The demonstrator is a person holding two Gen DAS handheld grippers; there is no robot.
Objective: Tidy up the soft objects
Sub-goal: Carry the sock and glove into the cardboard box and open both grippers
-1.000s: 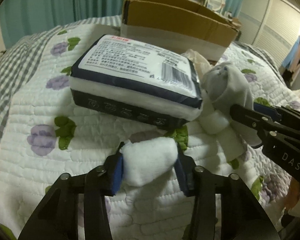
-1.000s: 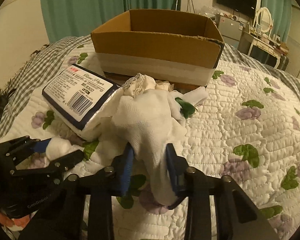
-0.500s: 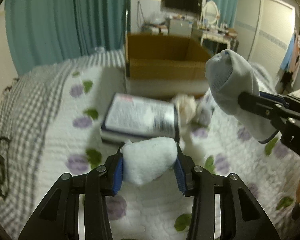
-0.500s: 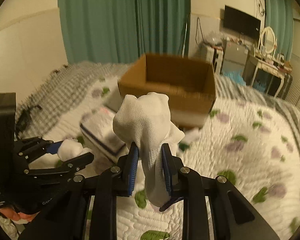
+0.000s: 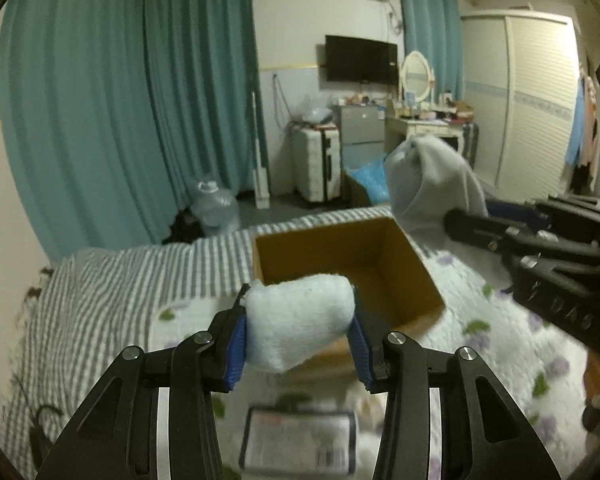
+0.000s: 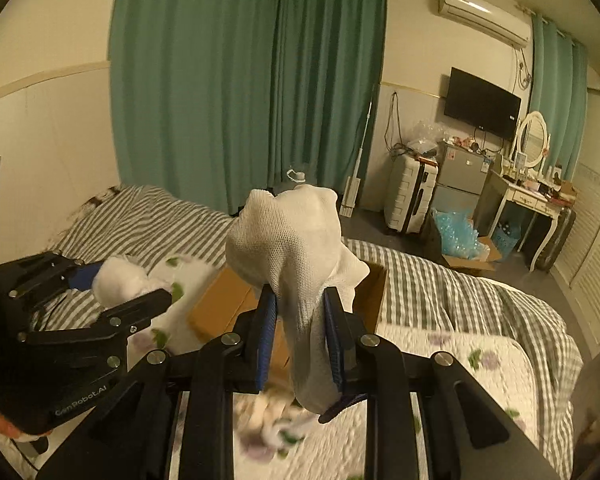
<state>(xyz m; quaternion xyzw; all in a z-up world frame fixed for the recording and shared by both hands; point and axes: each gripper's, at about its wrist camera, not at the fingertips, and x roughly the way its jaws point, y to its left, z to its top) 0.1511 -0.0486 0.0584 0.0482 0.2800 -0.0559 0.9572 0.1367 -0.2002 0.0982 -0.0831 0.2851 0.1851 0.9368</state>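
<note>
Both grippers raised above the bed point(image 5: 112, 280), level, aimed over one open cardboard box point(image 5: 340, 256). Left gripper point(image 5: 298, 346): fingers clamped on one fluffy white pad point(image 5: 296, 330). Right gripper point(image 6: 298, 340): fingers pinching one white mesh sock point(image 6: 292, 248), toe upward. One labelled packet point(image 5: 300, 444) lies on the quilt below, blurred.

The bed point(image 5: 112, 280) carries everything here. A grey-and-white striped cover point(image 6: 452, 280) spreads over its far part, and a white quilt point(image 5: 500, 312) printed with purple flowers and green leaves lies over the near part. An open cardboard box point(image 5: 404, 276) sits directly on the quilt, near where the quilt meets the stripes. Closer in, a flat wrapped pack with a white barcoded label point(image 5: 300, 444) lies on the quilt, blurred, with some loose pale cloth point(image 6: 268, 420) just beside it.
</note>
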